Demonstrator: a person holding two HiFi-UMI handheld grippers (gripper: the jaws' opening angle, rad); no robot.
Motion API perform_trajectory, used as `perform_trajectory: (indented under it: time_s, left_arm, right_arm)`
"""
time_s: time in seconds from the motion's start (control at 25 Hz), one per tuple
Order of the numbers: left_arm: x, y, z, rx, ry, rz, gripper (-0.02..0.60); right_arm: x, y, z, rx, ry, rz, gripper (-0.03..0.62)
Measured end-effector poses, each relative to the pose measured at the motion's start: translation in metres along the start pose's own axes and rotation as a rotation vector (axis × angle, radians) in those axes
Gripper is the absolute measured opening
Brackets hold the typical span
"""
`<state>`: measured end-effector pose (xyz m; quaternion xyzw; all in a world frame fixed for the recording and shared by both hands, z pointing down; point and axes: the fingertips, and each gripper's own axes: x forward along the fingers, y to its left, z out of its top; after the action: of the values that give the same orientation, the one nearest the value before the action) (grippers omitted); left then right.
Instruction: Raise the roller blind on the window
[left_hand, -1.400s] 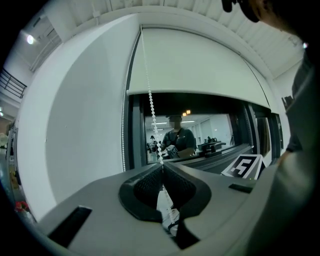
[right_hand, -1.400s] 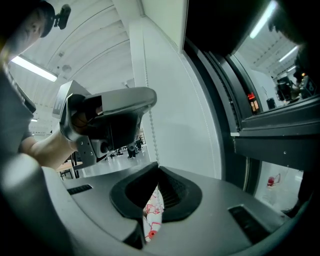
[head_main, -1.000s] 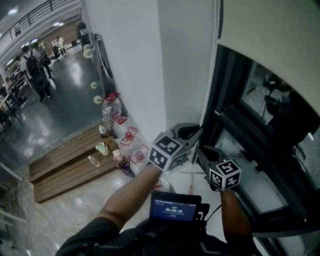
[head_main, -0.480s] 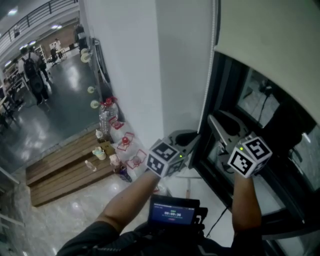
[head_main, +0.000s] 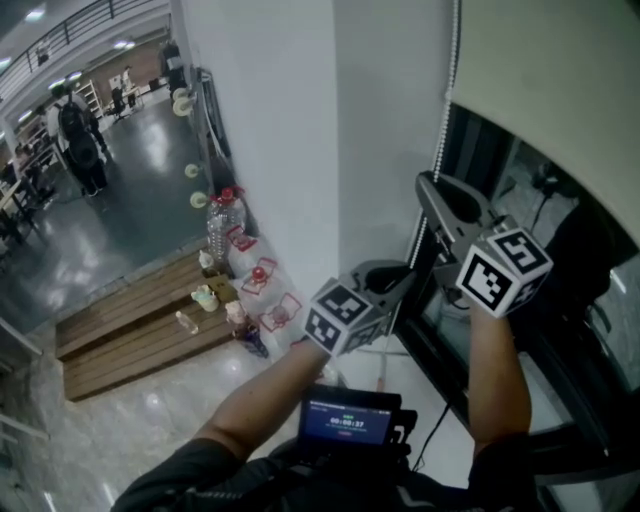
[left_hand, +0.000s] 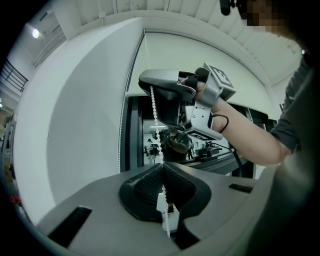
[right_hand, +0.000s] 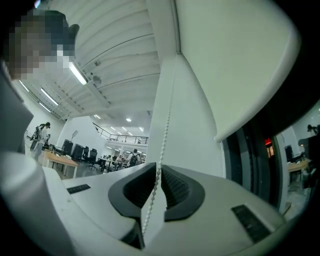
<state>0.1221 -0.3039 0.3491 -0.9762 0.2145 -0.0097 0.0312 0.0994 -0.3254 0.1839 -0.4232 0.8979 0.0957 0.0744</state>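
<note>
A cream roller blind (head_main: 550, 70) covers the top of a dark-framed window (head_main: 560, 320). Its white bead chain (head_main: 447, 110) hangs down the window's left edge. My left gripper (head_main: 404, 272) is shut on the chain low down, and the beads run between its pads (left_hand: 161, 170). My right gripper (head_main: 428, 186) sits higher on the same chain, above the left one, pointing slightly up. Its jaws have just been closing and now pinch the bead chain (right_hand: 165, 130) between the pads (right_hand: 158, 170). In the left gripper view the right gripper (left_hand: 167, 92) shows overhead.
A white wall (head_main: 290, 130) stands left of the window. Below it, wooden steps (head_main: 140, 330) carry a water bottle (head_main: 222, 225) and small items. People (head_main: 78, 140) walk in the hall far left. A small screen (head_main: 345, 420) hangs at my chest.
The right gripper climbed from beside the left gripper to well above it, opening on the way and closing again on the chain higher up. The left gripper held still.
</note>
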Motion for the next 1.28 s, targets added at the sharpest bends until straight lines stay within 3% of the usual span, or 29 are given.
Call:
perform_trajectory:
  time_s: [0.52,1.28]
  left_arm:
    - [0.003,0.005,-0.002,-0.009,0.001,-0.001,0.014]
    - [0.008,-0.008,-0.094,-0.099,0.181,-0.028,0.012]
  right_arm:
    - [0.000,0.002,0.001,0.046,-0.028,0.031,0.009]
    - [-0.017,0.009,-0.095,0.110,0.100,0.007,0.008]
